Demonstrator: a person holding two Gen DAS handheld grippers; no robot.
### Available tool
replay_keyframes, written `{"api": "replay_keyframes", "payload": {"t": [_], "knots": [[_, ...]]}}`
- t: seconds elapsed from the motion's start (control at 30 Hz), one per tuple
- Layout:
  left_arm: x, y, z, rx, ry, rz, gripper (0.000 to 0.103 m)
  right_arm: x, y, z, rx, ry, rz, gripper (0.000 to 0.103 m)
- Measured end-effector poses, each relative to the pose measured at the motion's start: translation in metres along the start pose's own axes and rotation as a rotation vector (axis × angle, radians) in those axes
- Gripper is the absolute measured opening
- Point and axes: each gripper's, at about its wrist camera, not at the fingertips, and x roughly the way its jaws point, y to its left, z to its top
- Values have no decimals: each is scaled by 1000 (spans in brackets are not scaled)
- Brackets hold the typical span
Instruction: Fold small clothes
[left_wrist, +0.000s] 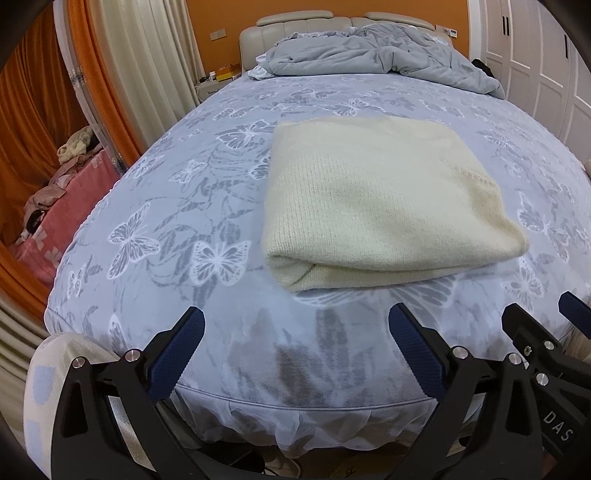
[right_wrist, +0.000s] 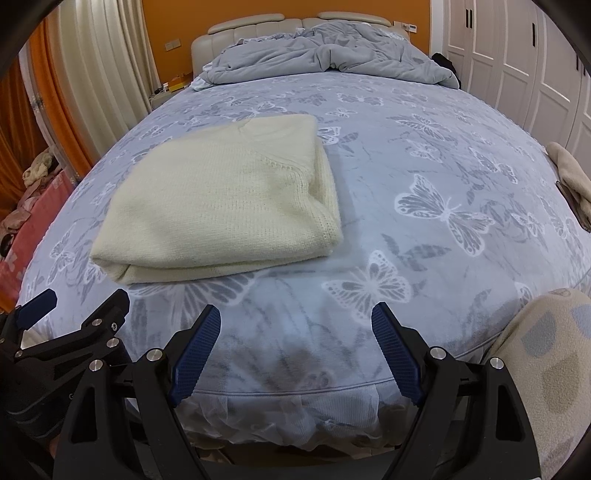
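Note:
A cream knitted sweater (left_wrist: 380, 203) lies folded into a neat rectangle on the butterfly-print bed sheet (left_wrist: 184, 206). It also shows in the right wrist view (right_wrist: 225, 203), left of centre. My left gripper (left_wrist: 295, 325) is open and empty, held back at the foot of the bed, short of the sweater. My right gripper (right_wrist: 295, 325) is open and empty, also at the foot edge, to the right of the sweater. The right gripper shows at the lower right of the left wrist view (left_wrist: 535, 317). The left gripper shows at the lower left of the right wrist view (right_wrist: 74, 306).
A rumpled grey duvet (left_wrist: 369, 51) lies at the headboard end. A beige garment (right_wrist: 570, 173) lies at the bed's right edge. White wardrobe doors (right_wrist: 517, 55) stand to the right, curtains (left_wrist: 140, 55) and a pink-covered pile (left_wrist: 59, 206) to the left.

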Motion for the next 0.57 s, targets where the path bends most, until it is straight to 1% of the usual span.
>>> {"api": "replay_keyframes", "payload": {"t": [0.17,0.37,0.57], "knots": [[0,-1,0,3,-6,4,98,1,-3,1,-1,1,1,82],[-2,-6,0,10,-17,10,98,-3,0,0,35,-2,-7,82],[3,-5,2,-18,3,11,97,-1,4,-2,42,-9,-15,82]]}}
